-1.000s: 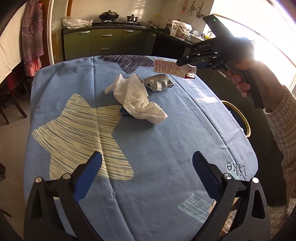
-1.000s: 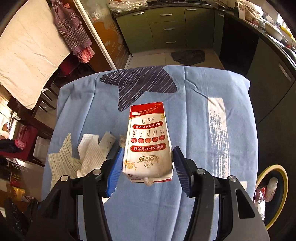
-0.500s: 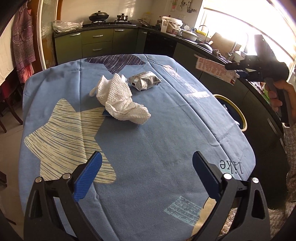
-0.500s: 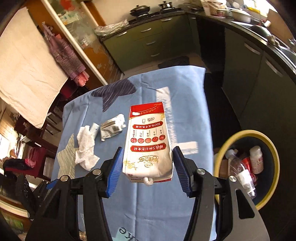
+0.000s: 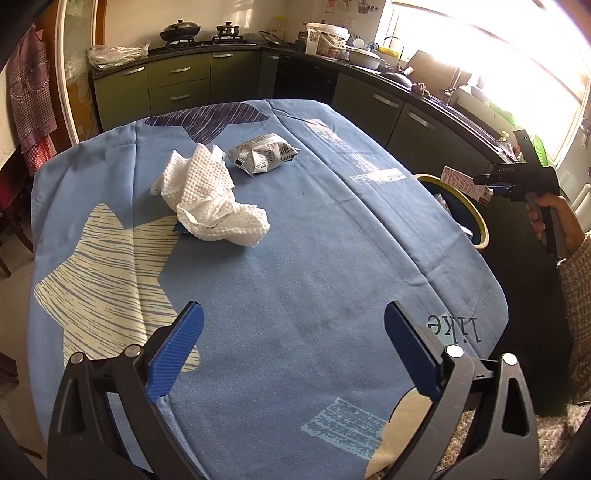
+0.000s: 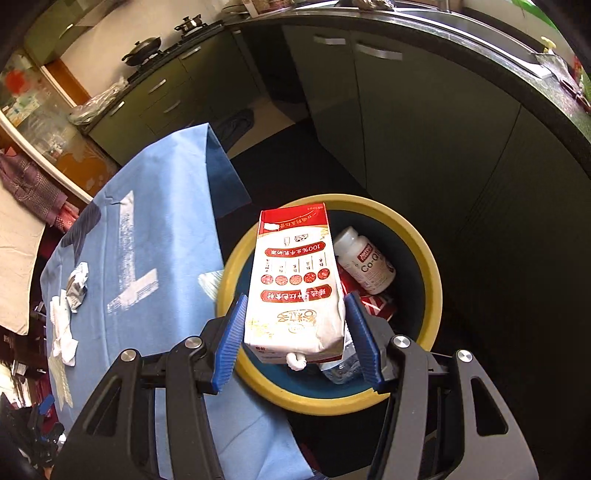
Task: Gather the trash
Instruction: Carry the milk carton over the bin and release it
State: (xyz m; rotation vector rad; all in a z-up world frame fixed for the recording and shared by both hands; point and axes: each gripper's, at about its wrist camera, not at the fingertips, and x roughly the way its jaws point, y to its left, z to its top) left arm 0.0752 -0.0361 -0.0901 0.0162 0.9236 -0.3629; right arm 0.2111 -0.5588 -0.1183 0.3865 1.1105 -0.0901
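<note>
My right gripper is shut on a red and white milk carton and holds it over the yellow-rimmed bin beside the table. The bin holds a white bottle and other trash. From the left wrist view the right gripper and carton hang above the bin at the table's right edge. My left gripper is open and empty over the near part of the table. A crumpled white paper towel and a silver wrapper lie on the blue tablecloth.
Dark green kitchen cabinets run behind and to the right of the table. A stove with pots stands at the back. A small blue item peeks from under the towel. Cloths hang at the left.
My right gripper has carried the carton from over the table to the right, off the table's edge and above the bin. The left gripper stays open and has hardly moved.
</note>
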